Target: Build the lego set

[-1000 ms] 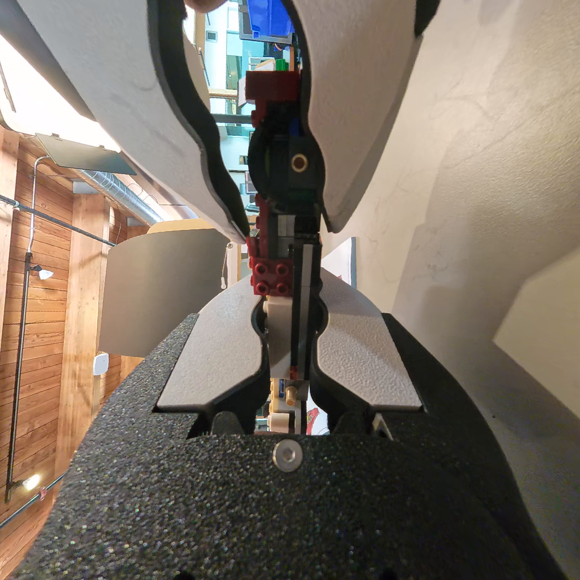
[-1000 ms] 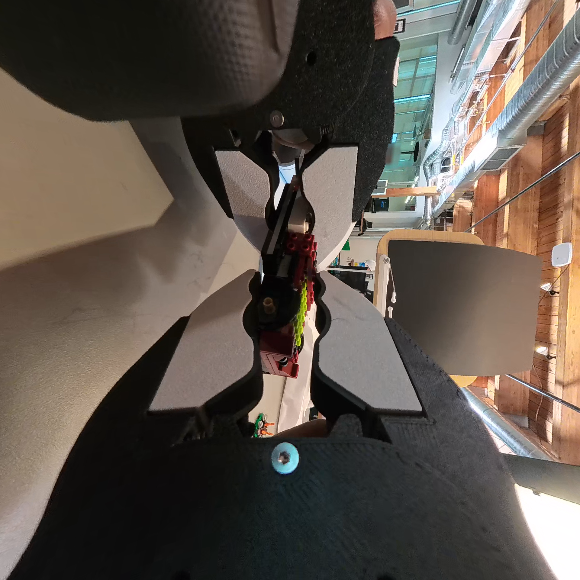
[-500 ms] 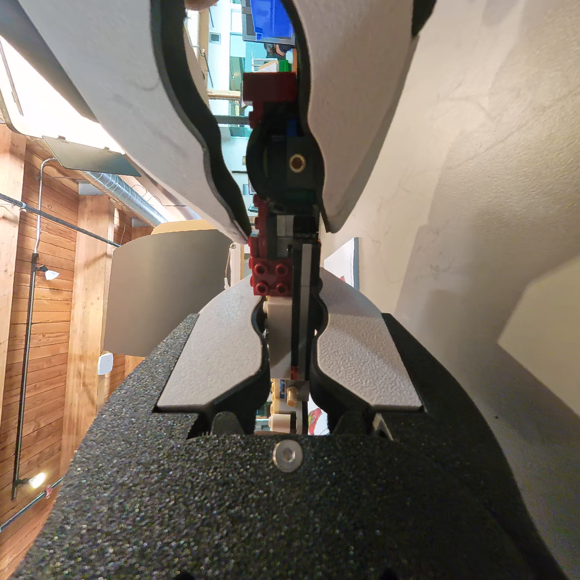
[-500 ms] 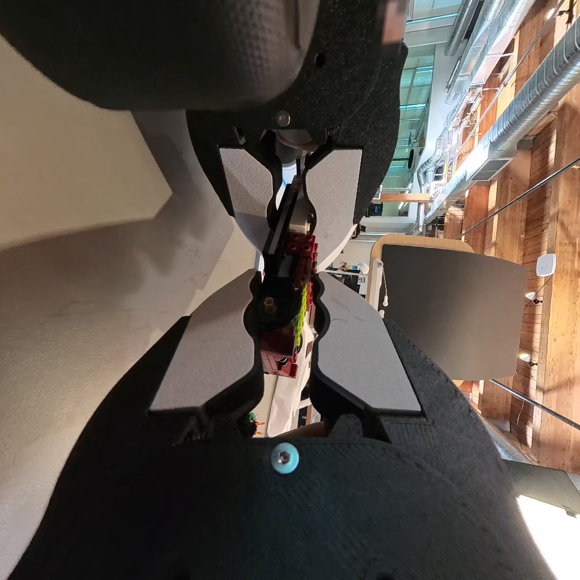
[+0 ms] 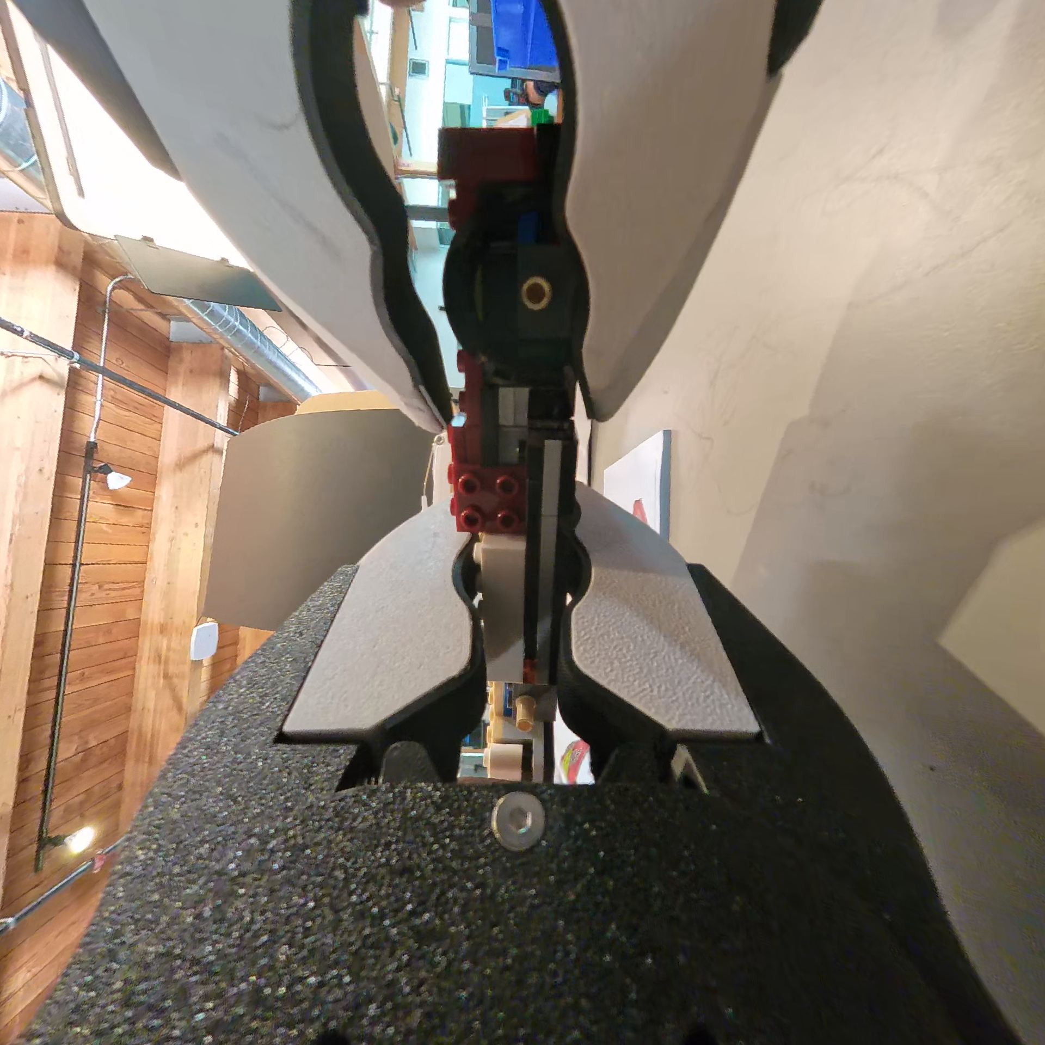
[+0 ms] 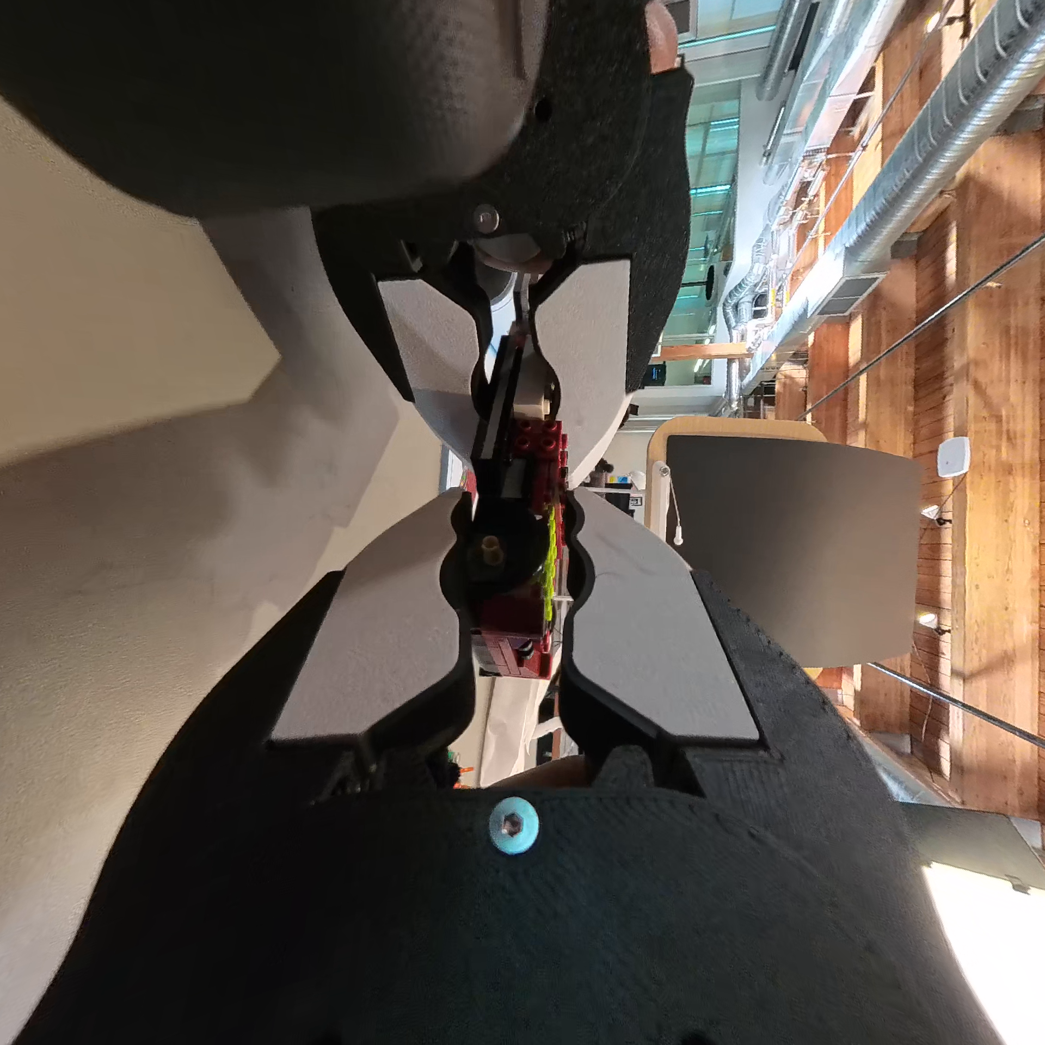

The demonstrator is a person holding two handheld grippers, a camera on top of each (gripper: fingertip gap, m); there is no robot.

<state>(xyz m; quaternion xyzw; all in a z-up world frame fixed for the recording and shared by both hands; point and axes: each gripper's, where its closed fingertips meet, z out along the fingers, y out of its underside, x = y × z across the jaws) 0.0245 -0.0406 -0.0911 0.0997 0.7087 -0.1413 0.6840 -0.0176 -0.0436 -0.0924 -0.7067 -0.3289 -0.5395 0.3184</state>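
Between two facing claws hangs one brick model (image 5: pixel 512 430), dark red, black and grey. Left claw (image 5: pixel 520 571) is clamped narrow on its grey-and-black end, pads pressing both sides. Right claw (image 6: pixel 512 543) grips the opposite end at a black wheel (image 6: pixel 492 557) beside lime studs (image 6: pixel 548 557).

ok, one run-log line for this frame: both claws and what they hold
left claw: shut on brick model, grey-black end | right claw: shut on same model, wheel end | model spans both claws, held off any surface
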